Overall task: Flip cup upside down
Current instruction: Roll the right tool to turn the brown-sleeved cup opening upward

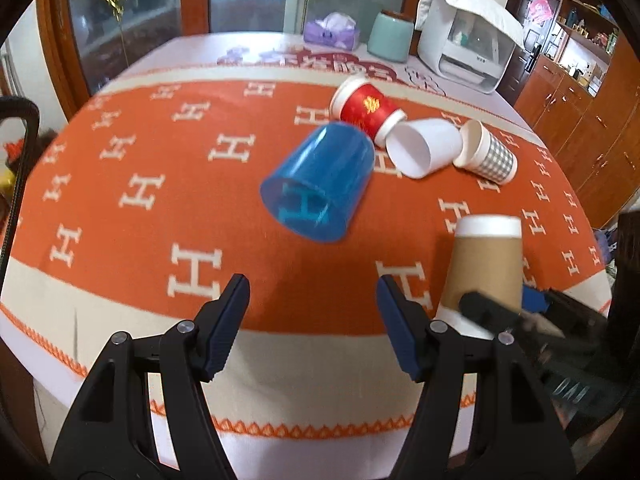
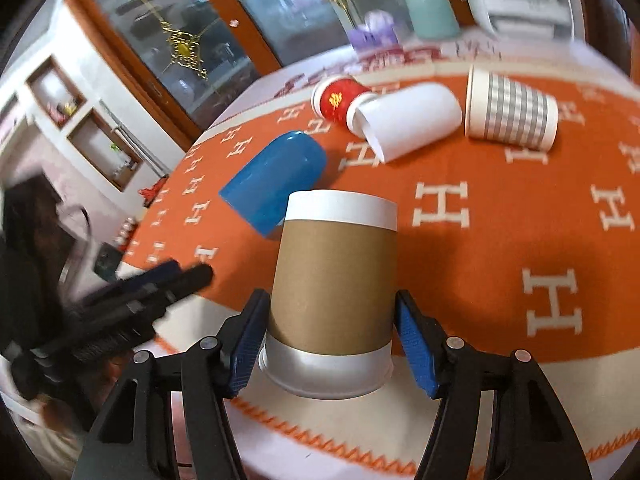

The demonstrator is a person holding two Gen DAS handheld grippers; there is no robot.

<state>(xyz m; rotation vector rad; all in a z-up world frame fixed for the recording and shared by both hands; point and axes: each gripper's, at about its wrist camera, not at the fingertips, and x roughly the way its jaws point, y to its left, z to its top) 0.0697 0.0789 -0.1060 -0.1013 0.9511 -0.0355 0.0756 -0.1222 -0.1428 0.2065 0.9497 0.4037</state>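
Right claw (image 2: 330, 344) straddles kraft-sleeved, tapered paper cup (image 2: 334, 280), mouth down.

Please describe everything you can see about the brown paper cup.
The brown paper cup looks like cardboard: a brown sleeve between white bands at both ends. It stands upside down, wide rolled rim at the bottom, narrow closed base on top, near the front edge of the orange tablecloth. It sits between the fingers of the right gripper; the left pad seems to touch it, the right one shows a small gap. The blue cup lies behind it.
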